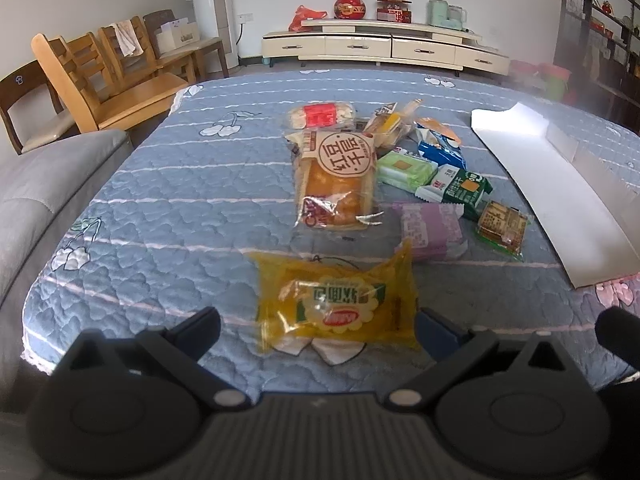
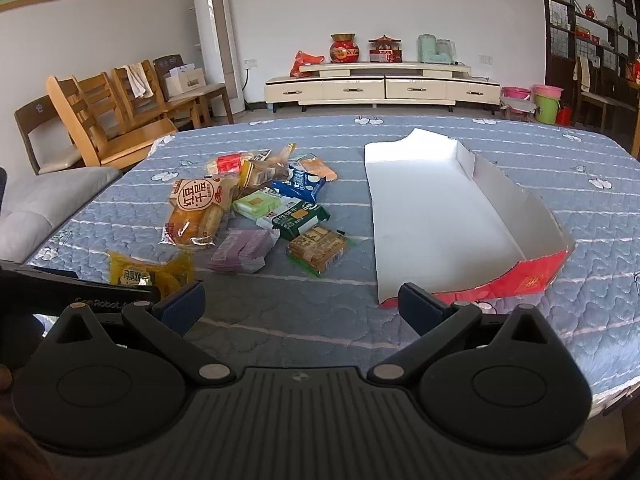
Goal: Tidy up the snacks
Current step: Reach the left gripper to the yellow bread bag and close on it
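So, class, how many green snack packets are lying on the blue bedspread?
2. A light green packet lies mid-pile, right of the big bread bag. A dark green packet overlaps its near right edge. Others may be hidden under the pile.

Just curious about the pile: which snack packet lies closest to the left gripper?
The yellow packet, lying alone between the open left gripper fingers, apart from the pile behind it.

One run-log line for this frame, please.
left gripper: open, around yellow packet | right gripper: open, empty | box: no snacks inside
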Demonstrator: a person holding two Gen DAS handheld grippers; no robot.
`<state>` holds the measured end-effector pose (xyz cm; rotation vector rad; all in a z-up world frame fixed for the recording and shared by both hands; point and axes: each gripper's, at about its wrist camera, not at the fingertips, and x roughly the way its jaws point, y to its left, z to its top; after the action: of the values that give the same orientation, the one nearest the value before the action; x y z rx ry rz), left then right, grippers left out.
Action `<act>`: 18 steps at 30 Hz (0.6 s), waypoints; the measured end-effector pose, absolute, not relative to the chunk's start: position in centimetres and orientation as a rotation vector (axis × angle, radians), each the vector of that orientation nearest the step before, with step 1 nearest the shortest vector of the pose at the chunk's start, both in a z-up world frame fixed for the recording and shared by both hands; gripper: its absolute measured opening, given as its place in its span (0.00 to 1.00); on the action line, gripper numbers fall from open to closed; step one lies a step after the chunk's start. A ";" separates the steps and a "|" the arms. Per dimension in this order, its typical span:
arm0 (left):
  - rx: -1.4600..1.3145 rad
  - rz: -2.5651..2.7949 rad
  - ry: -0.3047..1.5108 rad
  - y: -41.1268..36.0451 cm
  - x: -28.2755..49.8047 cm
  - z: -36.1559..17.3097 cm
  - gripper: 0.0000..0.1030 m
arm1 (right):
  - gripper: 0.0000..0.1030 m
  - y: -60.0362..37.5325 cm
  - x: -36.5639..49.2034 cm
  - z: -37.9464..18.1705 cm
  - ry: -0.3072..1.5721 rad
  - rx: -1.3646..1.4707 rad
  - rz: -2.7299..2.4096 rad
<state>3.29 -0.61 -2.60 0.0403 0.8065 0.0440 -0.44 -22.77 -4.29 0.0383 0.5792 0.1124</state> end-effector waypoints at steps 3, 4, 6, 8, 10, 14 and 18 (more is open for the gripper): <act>0.049 0.048 0.808 -0.8 3.6 -2.8 0.99 | 1.00 -22.8 -0.3 -4.3 0.579 0.031 0.108; 0.050 0.048 0.808 -0.9 3.7 -2.8 0.99 | 1.00 -22.8 -0.3 -4.3 0.577 0.032 0.107; 0.050 0.051 0.809 -0.9 3.9 -2.9 0.99 | 1.00 -22.8 -0.2 -4.2 0.575 0.036 0.108; 0.048 0.056 0.810 -0.8 4.1 -3.0 0.99 | 1.00 -22.7 -0.1 -4.3 0.575 0.035 0.107; 0.046 0.062 0.811 -0.7 4.3 -3.2 0.99 | 1.00 -22.7 -0.1 -4.3 0.575 0.031 0.107; 0.030 0.069 0.821 -0.4 4.7 -3.9 0.99 | 1.00 -22.7 -0.1 -4.5 0.581 0.027 0.104; 0.021 0.049 0.823 -0.4 5.3 -4.6 0.99 | 1.00 -22.8 0.2 -4.5 0.584 0.028 0.103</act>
<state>5.30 -0.42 -4.60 0.0207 0.8227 0.0488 0.17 -22.85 -4.51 0.0283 0.5840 0.1031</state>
